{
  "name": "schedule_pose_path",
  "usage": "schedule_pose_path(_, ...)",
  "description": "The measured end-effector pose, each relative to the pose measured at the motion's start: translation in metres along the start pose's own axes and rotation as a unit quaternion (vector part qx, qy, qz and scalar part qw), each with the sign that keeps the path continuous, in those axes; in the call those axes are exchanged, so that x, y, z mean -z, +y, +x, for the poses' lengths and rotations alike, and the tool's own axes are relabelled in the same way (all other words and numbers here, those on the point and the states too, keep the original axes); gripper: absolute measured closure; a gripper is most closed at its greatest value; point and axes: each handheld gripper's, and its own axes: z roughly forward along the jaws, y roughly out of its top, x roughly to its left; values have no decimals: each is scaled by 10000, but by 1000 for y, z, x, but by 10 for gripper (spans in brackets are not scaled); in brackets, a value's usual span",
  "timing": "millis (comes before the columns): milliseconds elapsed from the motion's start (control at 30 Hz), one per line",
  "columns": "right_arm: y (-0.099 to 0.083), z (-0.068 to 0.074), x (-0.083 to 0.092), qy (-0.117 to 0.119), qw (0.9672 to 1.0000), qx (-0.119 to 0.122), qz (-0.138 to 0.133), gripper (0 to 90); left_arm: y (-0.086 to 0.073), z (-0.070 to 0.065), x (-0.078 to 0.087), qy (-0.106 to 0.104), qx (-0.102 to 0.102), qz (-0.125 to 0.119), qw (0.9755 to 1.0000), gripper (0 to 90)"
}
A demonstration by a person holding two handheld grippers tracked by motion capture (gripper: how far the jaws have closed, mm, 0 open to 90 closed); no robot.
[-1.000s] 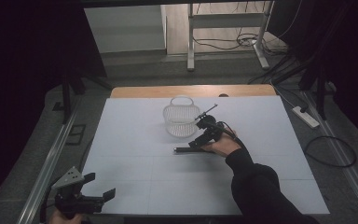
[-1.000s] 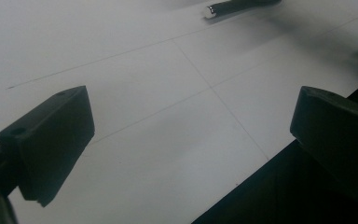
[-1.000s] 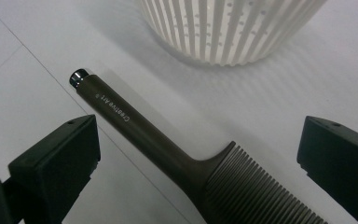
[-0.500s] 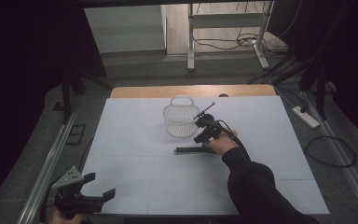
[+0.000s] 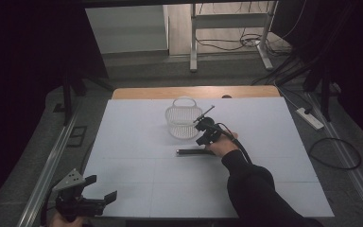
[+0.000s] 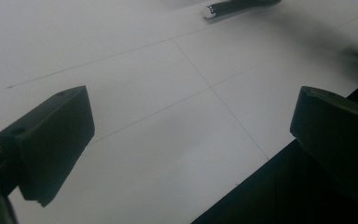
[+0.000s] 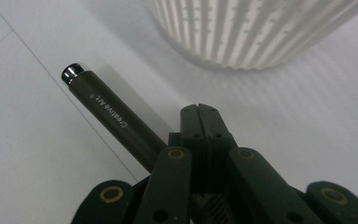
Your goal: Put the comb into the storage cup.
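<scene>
The fingers of my right gripper (image 7: 199, 109) are pressed flat together, pad against pad. They have just been closing, and I can see nothing caught between them. Just to their left in the right gripper view lies the dark pen (image 7: 107, 105), marked "Creative Art" in small white letters. Its silver-capped end points away from me and its near end runs under my finger linkage. It looks beside the fingers rather than in them.

Just past the fingertips stands the white ribbed basket (image 7: 242, 32), upright on the bench and close, but not touching me.

From the high view, my right gripper (image 5: 203, 132) sits mid-bench, tipped toward the basket (image 5: 182, 120) just to its far left. The pen (image 5: 196, 152) lies flat on the white bench (image 5: 264, 123), crosswise, just on the near side of my hand.

My left gripper (image 5: 101, 187) is well apart from all this, at the near left corner of the bench. Its fingers stand wide open with only bare bench between them. In the left gripper view (image 6: 191, 112), one end of the pen (image 6: 214, 8) shows far off at the top edge.
</scene>
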Motion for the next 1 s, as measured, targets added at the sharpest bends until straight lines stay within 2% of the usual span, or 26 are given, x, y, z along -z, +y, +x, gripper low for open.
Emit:
schedule_pose_path(267, 2, 12, -12, -18, 9998, 183, 77, 892, 0, 0, 0, -4, -5, -1, 10000, 5)
schedule_pose_path(467, -1, 12, -16, -37, 9997, 138, 179, 892, 0, 0, 0, -19, -5, -13, 10000, 5)
schedule_pose_path(1000, -23, 18, -5, 48, 9992, 227, 320, 892, 0, 0, 0, -7, -12, -1, 10000, 4)
